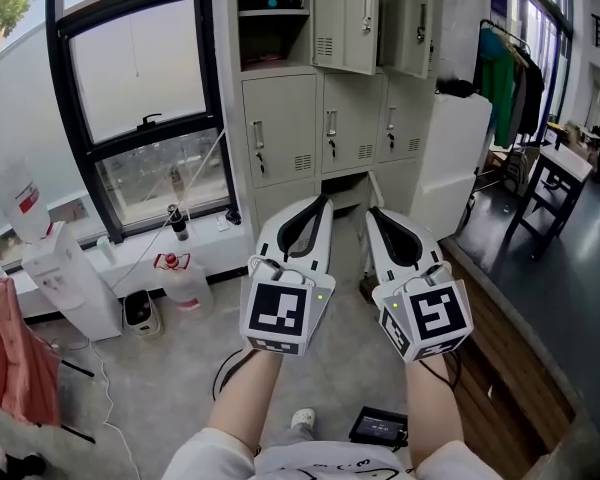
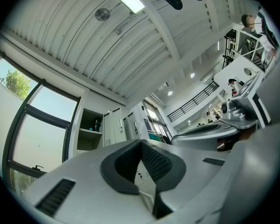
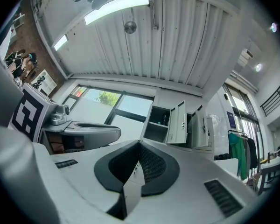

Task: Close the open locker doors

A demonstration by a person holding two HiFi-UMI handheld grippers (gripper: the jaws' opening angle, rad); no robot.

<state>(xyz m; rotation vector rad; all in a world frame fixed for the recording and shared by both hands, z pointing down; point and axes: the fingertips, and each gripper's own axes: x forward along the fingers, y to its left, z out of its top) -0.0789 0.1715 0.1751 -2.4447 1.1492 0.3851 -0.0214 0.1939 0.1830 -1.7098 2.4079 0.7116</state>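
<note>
A bank of beige lockers (image 1: 325, 118) stands ahead, a few steps away. In its top row two doors hang open: one (image 1: 346, 18) beside an open compartment (image 1: 273, 13) with a shelf, and another (image 1: 418, 23) further right. The middle-row doors are closed. My left gripper (image 1: 325, 200) and right gripper (image 1: 372, 213) are held side by side at waist height, pointing at the lockers and apart from them. Both are shut with nothing between the pads. The left gripper view has the left gripper (image 2: 141, 143) before the lockers (image 2: 107, 129). The right gripper view shows the right gripper (image 3: 140, 143) and the open doors (image 3: 179, 122).
A large window (image 1: 140, 98) is left of the lockers, with a water dispenser (image 1: 65, 278) and a water jug (image 1: 185, 280) below it. A white cabinet (image 1: 455, 158), a clothes rack (image 1: 502, 68) and a black table (image 1: 552, 183) stand on the right. A black device (image 1: 378, 426) lies on the floor.
</note>
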